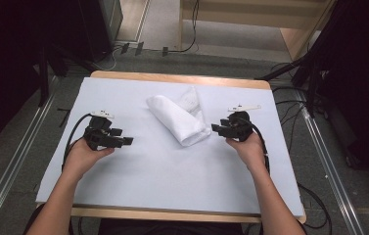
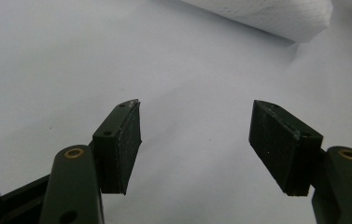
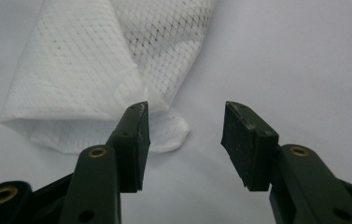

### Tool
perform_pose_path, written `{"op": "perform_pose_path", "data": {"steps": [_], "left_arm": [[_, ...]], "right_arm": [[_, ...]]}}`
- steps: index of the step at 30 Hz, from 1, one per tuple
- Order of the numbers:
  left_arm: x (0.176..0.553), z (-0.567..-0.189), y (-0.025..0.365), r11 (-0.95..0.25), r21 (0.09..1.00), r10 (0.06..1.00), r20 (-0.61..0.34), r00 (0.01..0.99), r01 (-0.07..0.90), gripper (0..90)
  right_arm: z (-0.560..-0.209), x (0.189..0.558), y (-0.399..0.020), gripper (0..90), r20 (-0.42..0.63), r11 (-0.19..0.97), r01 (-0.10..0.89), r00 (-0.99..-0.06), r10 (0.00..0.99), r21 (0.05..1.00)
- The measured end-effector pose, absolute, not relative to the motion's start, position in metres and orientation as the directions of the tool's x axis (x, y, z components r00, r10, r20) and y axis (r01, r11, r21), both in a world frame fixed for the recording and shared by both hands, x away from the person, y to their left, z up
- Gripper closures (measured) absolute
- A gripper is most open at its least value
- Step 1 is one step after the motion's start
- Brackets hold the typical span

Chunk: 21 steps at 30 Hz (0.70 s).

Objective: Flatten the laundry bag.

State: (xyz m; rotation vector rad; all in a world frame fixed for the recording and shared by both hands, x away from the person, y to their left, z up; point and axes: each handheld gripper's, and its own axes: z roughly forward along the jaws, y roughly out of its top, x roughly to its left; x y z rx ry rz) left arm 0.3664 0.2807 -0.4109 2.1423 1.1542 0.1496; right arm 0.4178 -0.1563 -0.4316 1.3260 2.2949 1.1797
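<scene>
a folded white mesh cloth point(image 1: 178, 119) lies on the pale sheet that covers the table point(image 1: 138, 171), a little past the middle and set at a slant, its near end pointing toward the person's right side. a thinner, more see-through layer of the same cloth pokes out from under the fold on the far side. the left gripper point(image 1: 127, 141) is held low over the sheet, well to the left of the cloth, and its jaws stand wide apart with nothing between them; in the left gripper view the bare sheet shows in the gap and the cloth's end point(image 2: 276, 16) sits far off at the top edge. the right gripper point(image 1: 215, 128) is held just beside the cloth's near end, pointing at it. its jaws are partly apart, narrower than the left pair, and nothing sits between the pads; in the right gripper view the cloth's corner point(image 3: 94, 84) lies just behind the left-hand pad, apart from it as far as i can tell.
</scene>
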Motion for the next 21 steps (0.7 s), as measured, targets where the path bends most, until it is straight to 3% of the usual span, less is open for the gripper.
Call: {"op": "perform_pose_path", "data": {"steps": [21], "left_arm": [[0.358,-0.412,0.288,-0.36,0.62,0.786,-0.2,0.585,0.697,34.8]], "right_arm": [[-0.436,0.467,-0.126,51.6,0.179,0.279,0.634,-0.56,0.809,0.722]]}}
